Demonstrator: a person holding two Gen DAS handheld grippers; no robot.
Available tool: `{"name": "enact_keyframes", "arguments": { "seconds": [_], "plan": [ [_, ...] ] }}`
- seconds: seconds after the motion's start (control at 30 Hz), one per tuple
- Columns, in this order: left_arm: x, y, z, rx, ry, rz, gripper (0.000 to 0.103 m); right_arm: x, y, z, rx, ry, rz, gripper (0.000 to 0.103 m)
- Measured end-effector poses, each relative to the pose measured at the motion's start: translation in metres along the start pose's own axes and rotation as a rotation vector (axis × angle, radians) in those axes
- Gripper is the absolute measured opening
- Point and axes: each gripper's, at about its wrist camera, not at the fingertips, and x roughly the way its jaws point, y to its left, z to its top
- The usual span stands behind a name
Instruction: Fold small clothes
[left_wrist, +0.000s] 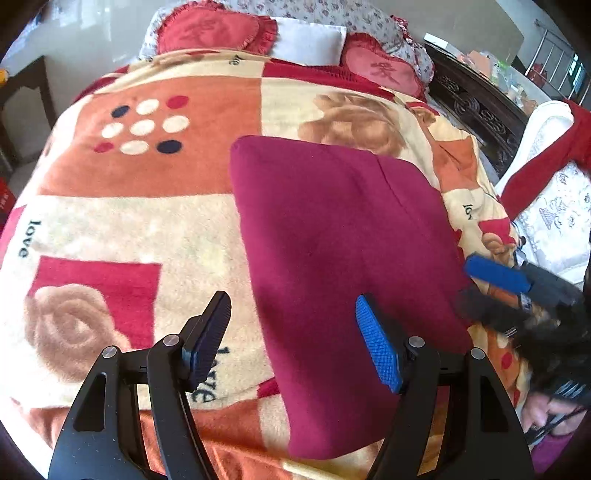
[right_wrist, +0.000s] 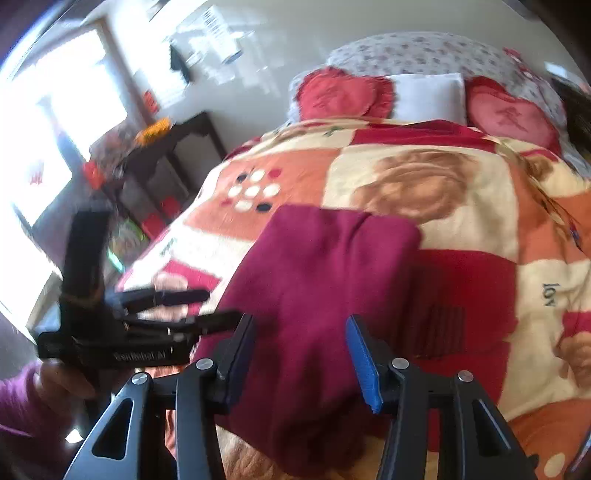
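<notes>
Two views show one folded maroon garment (left_wrist: 343, 266) lying on the patterned blanket (left_wrist: 129, 221) of the bed. From the left wrist, the left tongs (left_wrist: 293, 341) hover released over its near left edge; the right tongs (left_wrist: 491, 284) sit at its right edge, their state unclear. From the right wrist, the right tongs (right_wrist: 301, 363) gape released above the garment (right_wrist: 317, 295), and the left tongs (right_wrist: 218, 306) hover released beside its left edge.

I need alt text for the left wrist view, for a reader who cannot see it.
A folded maroon garment lies flat on a patterned blanket covering a bed. The left gripper hovers near it, jaws open and empty; the right gripper enters from the right.
</notes>
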Motion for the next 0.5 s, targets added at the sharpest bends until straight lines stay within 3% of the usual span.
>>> {"name": "enact_keyframes", "arguments": {
  "seconds": [0.17,0.23,0.37,0.5],
  "plan": [
    [-0.011,-0.001,-0.006,0.014,-0.045,0.06,0.071,0.03,-0.001,-0.022,-0.045,0.091,-0.169,0.046],
    [-0.015,-0.001,-0.008,0.017,-0.059,0.073,0.071,0.036,-0.001,-0.03,-0.064,0.091,-0.199,0.046],
    [-0.025,-0.001,-0.01,0.017,-0.091,0.079,0.071,0.028,0.005,-0.036,-0.08,0.079,-0.225,0.046],
    [-0.035,-0.006,-0.012,0.027,-0.113,0.084,0.071,0.003,0.005,-0.029,-0.004,0.018,-0.184,0.046]
  ]
}}
